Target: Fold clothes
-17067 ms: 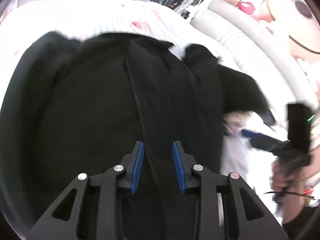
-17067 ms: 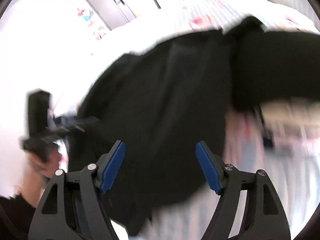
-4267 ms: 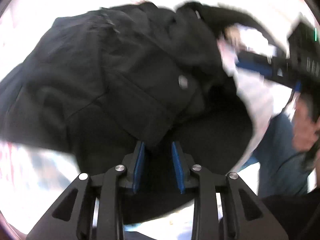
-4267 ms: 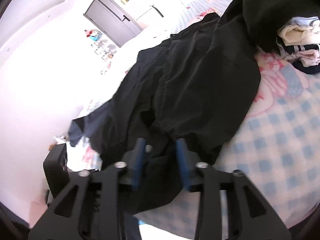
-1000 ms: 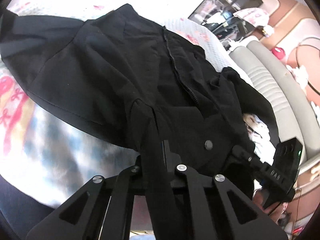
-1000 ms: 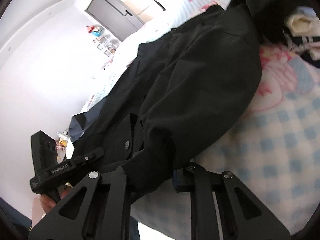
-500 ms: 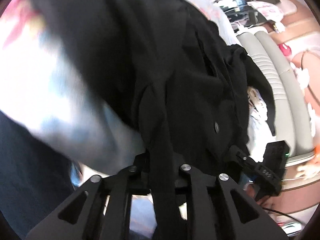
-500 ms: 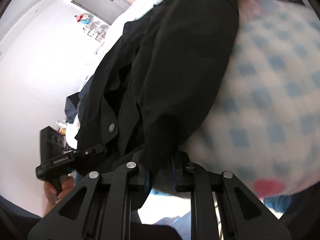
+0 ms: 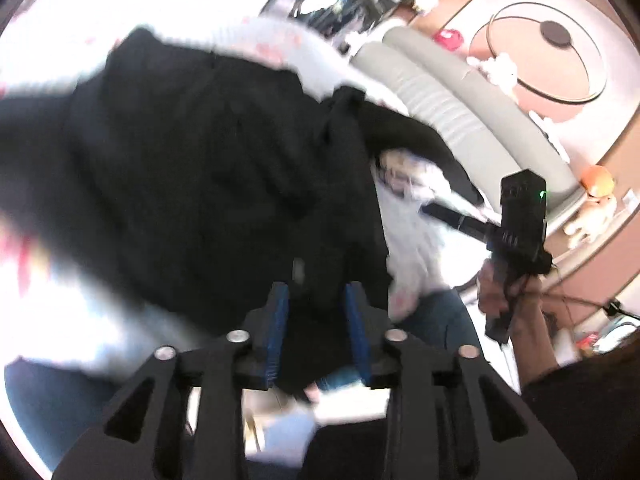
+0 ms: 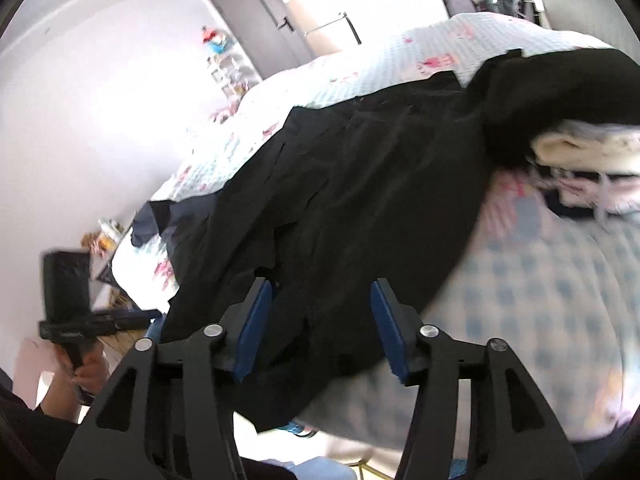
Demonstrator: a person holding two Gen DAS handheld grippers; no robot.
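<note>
A black jacket (image 9: 208, 168) lies spread on the checked bedspread (image 10: 560, 280); it also shows in the right wrist view (image 10: 360, 200). My left gripper (image 9: 316, 304) is open at the jacket's near hem, blue pads apart with cloth lying between them. My right gripper (image 10: 320, 312) is open wide over the near hem, not clamping the cloth. Each gripper shows in the other's view: the right one (image 9: 520, 232) at the right, the left one (image 10: 68, 304) at the far left.
A pile of light and dark clothes (image 10: 580, 176) lies right of the jacket; it also shows in the left wrist view (image 9: 408, 176). A grey padded headboard (image 9: 460, 104) runs behind. A dark door (image 10: 256, 24) and shelves stand far off. The bed edge is just below the grippers.
Both grippers were shut on the jacket's hem half a second ago; both have now opened and let it drop onto the bed. The jacket lies flatter.
</note>
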